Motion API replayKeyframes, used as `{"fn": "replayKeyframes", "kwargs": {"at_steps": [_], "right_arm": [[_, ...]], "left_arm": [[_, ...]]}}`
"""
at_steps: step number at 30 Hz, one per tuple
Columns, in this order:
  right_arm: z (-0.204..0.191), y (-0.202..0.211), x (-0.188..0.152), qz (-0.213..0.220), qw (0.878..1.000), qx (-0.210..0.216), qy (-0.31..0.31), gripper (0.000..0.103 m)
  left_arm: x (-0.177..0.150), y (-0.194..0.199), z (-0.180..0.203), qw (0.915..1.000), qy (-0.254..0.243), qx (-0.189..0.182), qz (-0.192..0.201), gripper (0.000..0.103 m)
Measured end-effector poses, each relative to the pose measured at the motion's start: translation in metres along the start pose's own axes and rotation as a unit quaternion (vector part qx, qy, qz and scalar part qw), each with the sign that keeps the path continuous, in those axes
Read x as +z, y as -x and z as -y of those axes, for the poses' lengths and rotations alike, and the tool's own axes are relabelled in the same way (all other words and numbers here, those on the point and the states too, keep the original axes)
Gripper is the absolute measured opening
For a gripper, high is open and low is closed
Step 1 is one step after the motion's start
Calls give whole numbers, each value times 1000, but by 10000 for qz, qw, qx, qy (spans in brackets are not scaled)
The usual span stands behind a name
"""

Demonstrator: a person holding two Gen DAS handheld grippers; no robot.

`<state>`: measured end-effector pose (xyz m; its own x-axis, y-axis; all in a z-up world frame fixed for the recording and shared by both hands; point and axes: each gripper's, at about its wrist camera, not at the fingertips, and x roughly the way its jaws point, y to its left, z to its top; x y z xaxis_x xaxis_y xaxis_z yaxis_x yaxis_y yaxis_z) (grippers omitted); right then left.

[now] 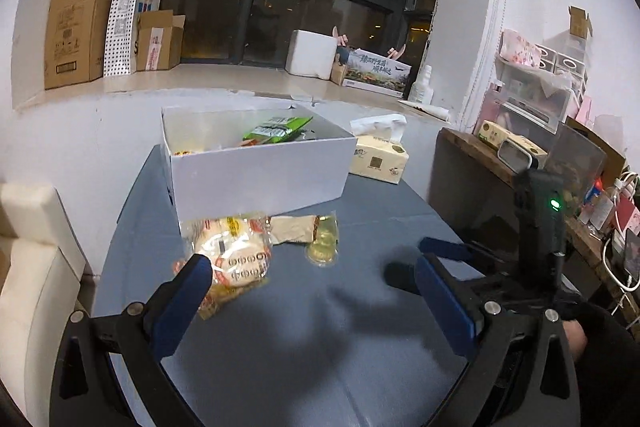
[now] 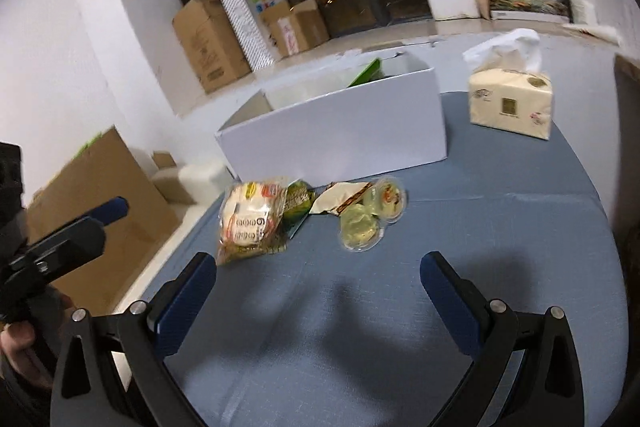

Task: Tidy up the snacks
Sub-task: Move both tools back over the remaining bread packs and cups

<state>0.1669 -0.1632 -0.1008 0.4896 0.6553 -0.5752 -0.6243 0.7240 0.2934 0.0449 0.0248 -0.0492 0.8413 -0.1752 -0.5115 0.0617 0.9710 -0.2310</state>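
Both tools spread, empty | right view only: two jelly cups (image 2: 370, 217)

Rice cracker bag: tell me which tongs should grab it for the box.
Left. The left tongs are open with one fingertip already beside the rice cracker bag. The right tongs sit farther back, nearer the pudding cups.

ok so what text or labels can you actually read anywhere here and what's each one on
Nothing reads with certainty.
Rice cracker bag: bold dark characters, roughly "6000" in two rows, uncertain.
Long printed box on the window ledge: large Chinese characters, too blurred to read.
Tissue pack: square logo and small print, too small.
Green packet in the white box: white print, unreadable.
Cardboard boxes: labels too small.
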Motion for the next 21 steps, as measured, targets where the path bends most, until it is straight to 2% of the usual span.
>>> {"fn": "replayKeyframes", "kwargs": {"at_steps": [7, 10, 14, 21], "right_arm": [[1, -42, 26, -477, 9987, -155, 17, 103], [6, -63, 39, -511, 9985, -166, 108, 103], [4, -92, 56, -605, 9969, -325, 378, 103], [-12, -127, 68, -940, 9931, -207, 670, 103]], "left_arm": [[-7, 5, -10, 9998, 198, 63, -57, 103], [-9, 6, -13, 9995, 246, 206, -53, 103], [-10, 11, -18, 9993, 312, 220, 7, 103], [-14, 10, -22, 9989, 376, 285, -51, 103]]}}
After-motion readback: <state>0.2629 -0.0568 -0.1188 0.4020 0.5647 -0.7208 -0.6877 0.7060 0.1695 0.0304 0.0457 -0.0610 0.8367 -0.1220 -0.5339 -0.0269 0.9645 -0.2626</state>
